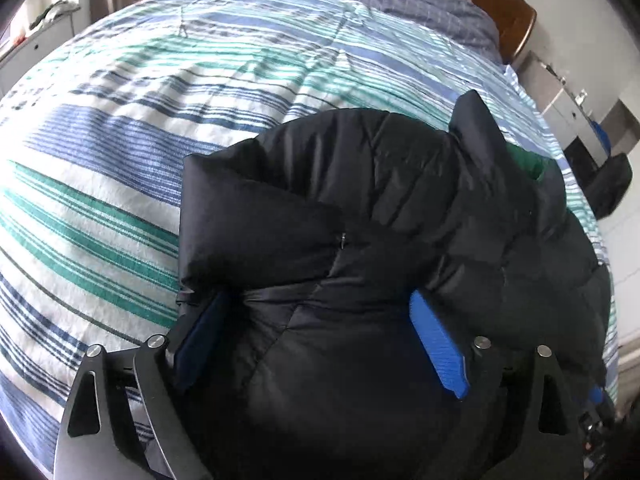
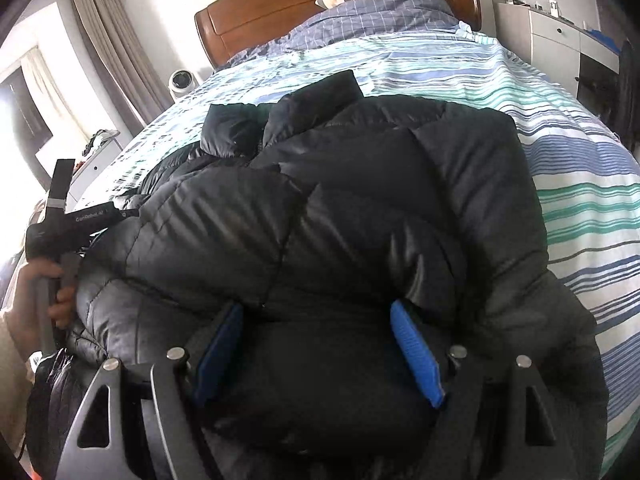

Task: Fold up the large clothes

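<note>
Folding: I've got the jacket (image 2: 320, 208) bunched on the bed (image 1: 120, 152), near its foot edge.
Left gripper (image 1: 320, 340): spread wide, padding between, not pinched.
Right gripper (image 2: 320, 344): wide around a puffy fold; real grip, I can't tell.
Risk: slick padding springs open.
Axis: collar toward headboard (image 2: 280, 12), length along bed.

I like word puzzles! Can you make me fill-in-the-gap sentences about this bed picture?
1. The puffy jacket is coloured ____.
2. It lies on a ____ bedspread.
3. The headboard is made of ____.
4. The pads on the right gripper's fingers are coloured ____.

Missing words: black; striped; wood; blue
</note>
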A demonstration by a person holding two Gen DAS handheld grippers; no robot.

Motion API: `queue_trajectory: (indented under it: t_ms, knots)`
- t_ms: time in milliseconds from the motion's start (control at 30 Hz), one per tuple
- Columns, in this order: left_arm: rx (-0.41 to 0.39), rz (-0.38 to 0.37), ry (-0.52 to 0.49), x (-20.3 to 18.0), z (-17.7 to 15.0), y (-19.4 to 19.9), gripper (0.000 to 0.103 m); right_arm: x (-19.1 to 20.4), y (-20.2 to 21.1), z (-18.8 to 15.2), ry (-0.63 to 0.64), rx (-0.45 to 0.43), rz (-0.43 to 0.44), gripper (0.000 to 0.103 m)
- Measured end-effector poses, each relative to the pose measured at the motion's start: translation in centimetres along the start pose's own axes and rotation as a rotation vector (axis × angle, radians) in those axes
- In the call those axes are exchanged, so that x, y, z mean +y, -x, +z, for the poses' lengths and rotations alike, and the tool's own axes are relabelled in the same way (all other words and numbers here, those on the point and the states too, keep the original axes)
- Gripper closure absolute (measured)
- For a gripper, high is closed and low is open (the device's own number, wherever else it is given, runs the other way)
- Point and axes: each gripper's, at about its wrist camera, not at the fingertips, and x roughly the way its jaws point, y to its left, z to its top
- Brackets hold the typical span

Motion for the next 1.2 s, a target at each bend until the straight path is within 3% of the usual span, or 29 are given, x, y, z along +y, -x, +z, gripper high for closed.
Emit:
queue_trajectory:
  t_ms: [167, 300, 433, 533, 667, 733, 833, 967, 1100, 1200]
  knots:
    - [-0.01, 0.0, -0.001, 0.2, -0.2, 0.1, 0.007, 0.1, -0.1, -0.2, 0.012, -0.011, -0.013, 0.026]
    - [-0.01, -0.019, 0.004, 0.8, -0.9, 2.6, 0.007, -0.2, 0.1, -0.1, 0.002, -0.022, 0.005, 0.025]
    - [-0.028, -0.047, -0.052, 1.2, -3.1, 8.0, 0.007, -0.3, 0.5, 0.0, -0.005, -0.031, 0.021, 0.025]
    - [-0.061, -0.053, -0.144, 1.1, -5.7, 12.9, 0.007, 0.7, 2.0, 0.5, 0.044, -0.007, -0.026, 0.025]
    - [-0.089, -0.034, -0.273, 2.5, -10.3, 19.1, 0.003, 2.2, 7.4, 0.5, 0.104, -0.04, -0.046, 0.025]
    - [-0.081, -0.023, -0.284, 4.4, -12.5, 21.2, 0.003, 2.4, 10.7, 0.0, 0.134, -0.04, -0.042, 0.025]
    - [-0.06, -0.025, -0.252, 7.9, -16.3, 23.5, 0.003, 1.6, 15.3, -2.2, 0.172, -0.016, -0.063, 0.025]
    - [0.003, -0.025, -0.192, 10.8, -21.8, 24.6, 0.003, -1.5, 19.9, -7.5, 0.142, 0.054, -0.083, 0.025]
    - [0.063, -0.081, -0.134, 11.2, -25.7, 24.9, 0.003, -5.4, 23.2, -13.2, 0.053, 0.129, -0.094, 0.025]
    - [0.085, -0.11, -0.13, 10.3, -26.5, 25.3, 0.004, -7.3, 24.9, -15.6, -0.007, 0.145, -0.11, 0.025]
